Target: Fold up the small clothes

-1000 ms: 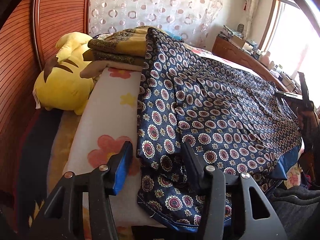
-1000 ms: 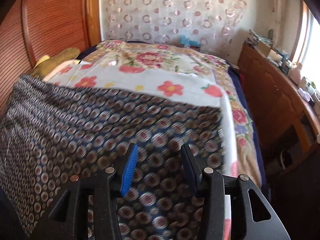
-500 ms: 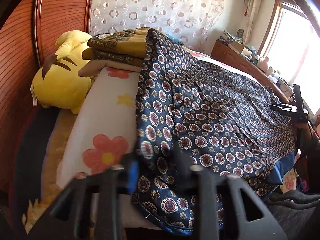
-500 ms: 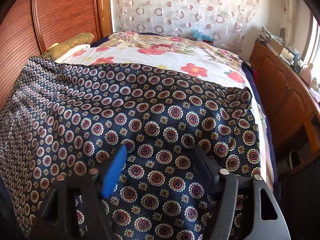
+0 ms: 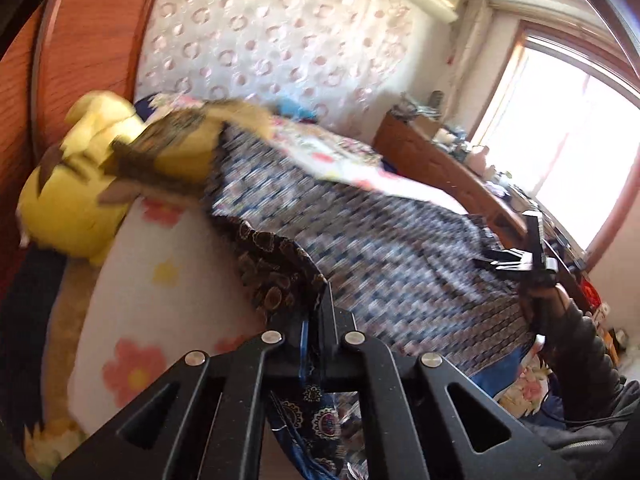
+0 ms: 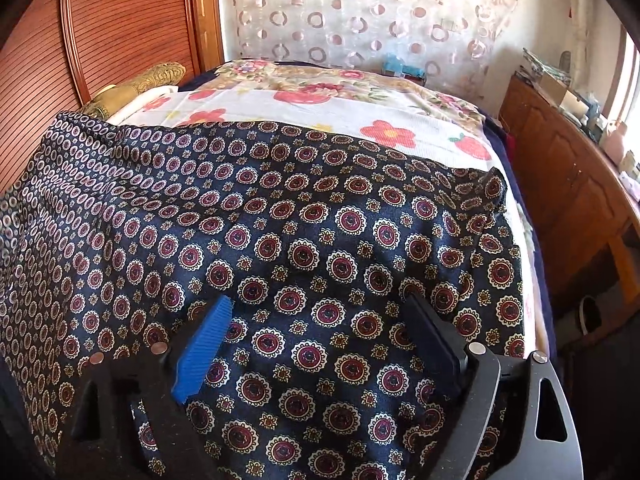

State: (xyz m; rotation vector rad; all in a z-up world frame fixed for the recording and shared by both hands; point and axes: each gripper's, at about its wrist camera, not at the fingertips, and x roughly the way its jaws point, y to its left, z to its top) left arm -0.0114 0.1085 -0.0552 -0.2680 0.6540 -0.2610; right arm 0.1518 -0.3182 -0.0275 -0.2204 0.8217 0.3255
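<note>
now left gripper (image 5: 320, 320) pinching silky medallion-print garment (image 6: 320, 240), right gripper (image 6: 316, 344) spread

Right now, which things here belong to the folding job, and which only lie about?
Belongs to the job:
navy medallion-print silk garment
left gripper, shut on its edge
right gripper, open above it

Lying about:
yellow plush toy
folded olive-gold patterned cloth
white flowered bedsheet

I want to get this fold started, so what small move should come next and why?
Probably close the right gripper on the navy medallion-print garment. It sits open right over the cloth, while the left gripper is already shut on the garment's edge, so both sides would be held for folding.
</note>
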